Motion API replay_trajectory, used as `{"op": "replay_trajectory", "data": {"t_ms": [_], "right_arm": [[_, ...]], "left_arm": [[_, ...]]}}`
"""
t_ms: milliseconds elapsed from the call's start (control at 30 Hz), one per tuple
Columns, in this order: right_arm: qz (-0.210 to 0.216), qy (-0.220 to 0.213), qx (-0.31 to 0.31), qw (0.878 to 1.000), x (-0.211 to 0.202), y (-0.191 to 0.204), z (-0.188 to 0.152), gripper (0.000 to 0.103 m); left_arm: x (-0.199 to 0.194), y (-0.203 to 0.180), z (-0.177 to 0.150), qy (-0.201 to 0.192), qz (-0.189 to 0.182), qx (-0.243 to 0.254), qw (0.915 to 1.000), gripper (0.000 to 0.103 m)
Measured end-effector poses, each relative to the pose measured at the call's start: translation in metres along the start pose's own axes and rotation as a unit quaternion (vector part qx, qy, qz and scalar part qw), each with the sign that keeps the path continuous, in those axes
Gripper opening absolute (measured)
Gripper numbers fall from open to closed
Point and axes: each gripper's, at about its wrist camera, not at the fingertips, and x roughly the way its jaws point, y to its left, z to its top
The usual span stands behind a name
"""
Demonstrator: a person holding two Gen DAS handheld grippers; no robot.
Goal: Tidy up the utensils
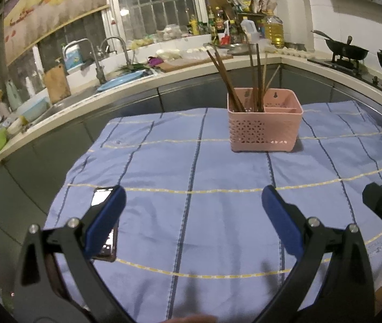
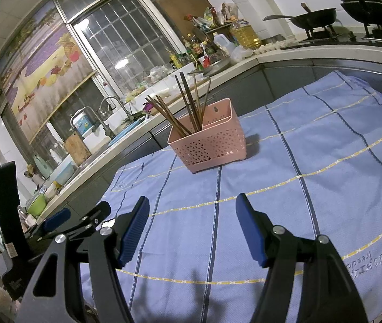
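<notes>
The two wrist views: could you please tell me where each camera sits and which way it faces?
Left wrist: on the left gripper, facing the pink perforated plastic basket on the blue checked cloth; its open blue-padded fingers show, a phone behind one.
Right wrist: on the right gripper, facing the basket from its right; open fingers show, the left gripper beside them.
Shared: basket, brown wooden chopsticks, cloth.

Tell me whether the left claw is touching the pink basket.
Apart. The left wrist view shows the open left claw well short of the pink basket, with bare blue cloth between them.
</notes>
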Motion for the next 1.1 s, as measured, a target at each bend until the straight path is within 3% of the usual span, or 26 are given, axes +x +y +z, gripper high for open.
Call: {"op": "replay_trajectory", "data": {"t_ms": [1100], "right_arm": [[-0.001,-0.001,0.001,1.0,-0.0007,0.0021,-0.0014,0.067]], "left_arm": [[-0.0056,0.0042,-0.0055,-0.003,0.015,0.001,0.9999,0.097]]}}
